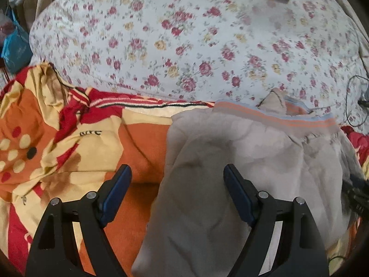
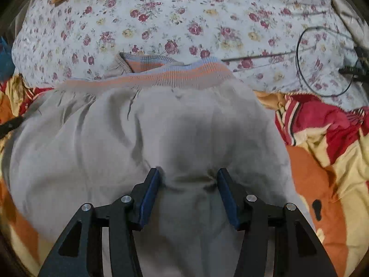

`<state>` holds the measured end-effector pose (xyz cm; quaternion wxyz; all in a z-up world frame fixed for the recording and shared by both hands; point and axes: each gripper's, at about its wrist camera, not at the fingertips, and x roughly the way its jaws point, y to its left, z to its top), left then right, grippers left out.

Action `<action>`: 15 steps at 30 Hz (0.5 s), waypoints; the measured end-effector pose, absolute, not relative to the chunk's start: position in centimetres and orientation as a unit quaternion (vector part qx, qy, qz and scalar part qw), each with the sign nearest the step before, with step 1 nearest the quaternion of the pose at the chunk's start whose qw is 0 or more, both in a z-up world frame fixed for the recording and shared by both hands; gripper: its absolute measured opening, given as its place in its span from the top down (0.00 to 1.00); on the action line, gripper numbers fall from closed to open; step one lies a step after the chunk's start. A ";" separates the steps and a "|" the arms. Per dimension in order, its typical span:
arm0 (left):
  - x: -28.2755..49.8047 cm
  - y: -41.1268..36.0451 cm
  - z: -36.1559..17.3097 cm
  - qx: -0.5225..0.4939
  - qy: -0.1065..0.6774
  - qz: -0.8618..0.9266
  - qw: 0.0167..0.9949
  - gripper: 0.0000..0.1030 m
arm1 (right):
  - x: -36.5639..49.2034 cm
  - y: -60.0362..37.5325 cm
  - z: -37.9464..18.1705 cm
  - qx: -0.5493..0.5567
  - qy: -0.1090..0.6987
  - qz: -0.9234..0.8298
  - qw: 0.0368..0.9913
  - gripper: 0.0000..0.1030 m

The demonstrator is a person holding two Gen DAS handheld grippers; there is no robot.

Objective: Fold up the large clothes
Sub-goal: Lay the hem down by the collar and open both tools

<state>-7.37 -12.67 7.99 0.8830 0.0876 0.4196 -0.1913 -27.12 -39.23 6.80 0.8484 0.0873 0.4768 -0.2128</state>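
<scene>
Left wrist view shows our left gripper [image 1: 177, 175] spread wide at the lower centre, above the left edge of the grey sweatshirt [image 1: 242, 161], which lies on an orange-and-red blanket [image 1: 69, 143]. Right wrist view shows our right gripper [image 2: 188, 180] spread too, its fingertips pressing into the sweatshirt [image 2: 138, 138]; the striped ribbed hem [image 2: 161, 73] lies mid-frame beside the floral quilt [image 2: 184, 11].
</scene>
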 end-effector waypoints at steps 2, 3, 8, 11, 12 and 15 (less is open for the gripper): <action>-8.1 -12.6 8.4 0.090 0.414 -0.193 0.885 0.21 | -27.8 -38.9 7.7 0.101 0.464 -0.217 0.853 0.49; -8.5 -12.6 8.6 0.089 0.414 -0.194 0.885 0.21 | -28.2 -38.6 8.4 0.113 0.456 -0.214 0.856 0.48; -10.1 -12.7 9.9 0.086 0.421 -0.204 0.880 0.21 | -29.3 -35.7 10.7 0.116 0.436 -0.188 0.872 0.40; -11.1 -12.2 10.3 0.085 0.423 -0.203 0.879 0.21 | -28.7 -34.5 10.8 0.108 0.432 -0.173 0.879 0.40; -11.4 -12.0 10.2 0.083 0.423 -0.200 0.880 0.21 | -28.4 -34.2 10.6 0.108 0.433 -0.169 0.879 0.40; -12.1 -11.7 9.4 0.083 0.420 -0.196 0.882 0.21 | -27.7 -34.3 9.6 0.126 0.435 -0.154 0.878 0.40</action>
